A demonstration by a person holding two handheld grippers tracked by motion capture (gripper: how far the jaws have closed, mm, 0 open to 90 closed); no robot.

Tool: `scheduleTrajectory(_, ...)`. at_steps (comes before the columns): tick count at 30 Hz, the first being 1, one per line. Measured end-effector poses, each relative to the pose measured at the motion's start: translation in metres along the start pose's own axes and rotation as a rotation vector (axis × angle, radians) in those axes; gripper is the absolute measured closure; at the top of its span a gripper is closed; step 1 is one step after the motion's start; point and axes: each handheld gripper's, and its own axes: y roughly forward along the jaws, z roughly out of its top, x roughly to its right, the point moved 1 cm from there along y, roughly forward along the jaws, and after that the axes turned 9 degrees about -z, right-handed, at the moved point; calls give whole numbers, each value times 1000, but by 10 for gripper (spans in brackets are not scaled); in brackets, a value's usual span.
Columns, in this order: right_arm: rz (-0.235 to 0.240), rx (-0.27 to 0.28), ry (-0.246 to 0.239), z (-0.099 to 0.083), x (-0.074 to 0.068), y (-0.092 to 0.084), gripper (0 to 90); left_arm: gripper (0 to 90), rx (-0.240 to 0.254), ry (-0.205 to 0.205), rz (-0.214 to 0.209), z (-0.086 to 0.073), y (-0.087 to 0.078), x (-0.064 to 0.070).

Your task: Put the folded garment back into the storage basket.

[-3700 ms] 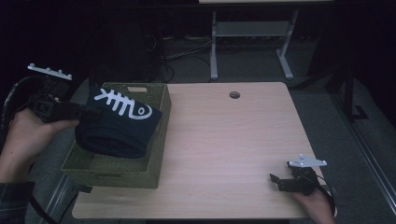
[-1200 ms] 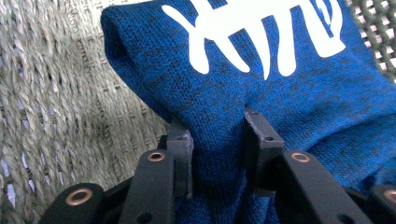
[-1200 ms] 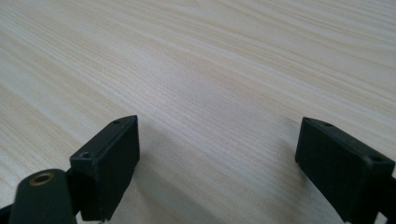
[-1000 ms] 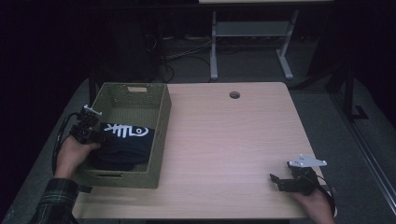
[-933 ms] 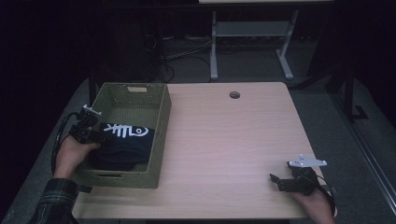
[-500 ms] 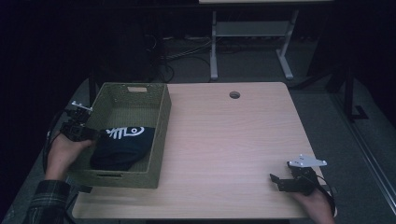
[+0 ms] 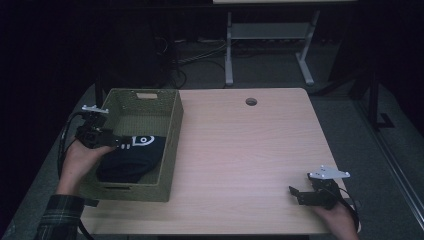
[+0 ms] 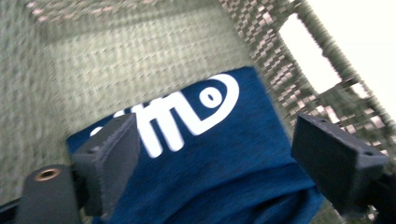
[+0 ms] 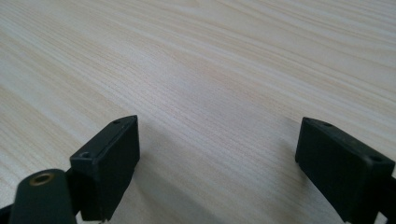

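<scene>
The left gripper point(image 7: 117, 143) hangs over the near-left part of the woven basket point(image 7: 172, 145), carried by the person's left hand point(image 7: 82, 160), which comes in over the basket's left wall. Its jaws have just been opening and now stand wide apart, with nothing pressed between the pads. In the left gripper view, the folded dark blue garment point(image 8: 224, 158) lies right beneath and just ahead of that gripper point(image 8: 219, 154), flat on the basket floor, its white fish-skeleton print point(image 8: 187, 114) running from the left jaw toward the far wall. The cloth fills the gap between the jaws in that view, but neither pad touches it. Beyond the right jaw rises the basket's woven side with its handle slot point(image 8: 310, 56).

From above, the garment point(image 7: 132, 157) sits in the near half of the basket, and the far half ahead of the gripper shows bare weave.

The right gripper point(image 7: 297, 194) rests well apart on the near-right corner of the worktop point(image 7: 250, 150), held by the right hand point(image 7: 336, 219). In the right gripper view, its jaws point(image 9: 217, 163) are spread wide over bare wood grain.
</scene>
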Motion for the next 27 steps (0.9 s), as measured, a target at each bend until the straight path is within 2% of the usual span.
scheduleTrajectory(6,0,1,-2,0,0,0,133,130,33,39,-40,7,4,21)
scheduleTrajectory(13,1,1,-2,0,0,0,134,130,47,95,-86,14,14,48)
scheduleTrajectory(18,1,1,-1,0,0,0,134,130,54,136,-125,19,25,73)
scheduleTrajectory(19,1,1,-2,0,0,0,134,130,54,136,-125,19,25,73)
scheduleTrajectory(20,1,1,-2,0,0,0,134,130,59,142,-132,20,27,76)
scheduleTrajectory(21,1,1,-2,0,0,0,134,130,61,159,-149,22,32,86)
scheduleTrajectory(23,1,1,-2,0,0,0,134,131,67,171,-168,23,37,94)
scheduleTrajectory(24,1,1,-2,0,0,0,134,131,67,171,-168,23,37,94)
scheduleTrajectory(25,0,2,-2,0,0,0,134,131,67,182,-179,25,44,103)
scheduleTrajectory(27,0,3,-3,0,0,0,134,131,69,191,-191,26,49,110)
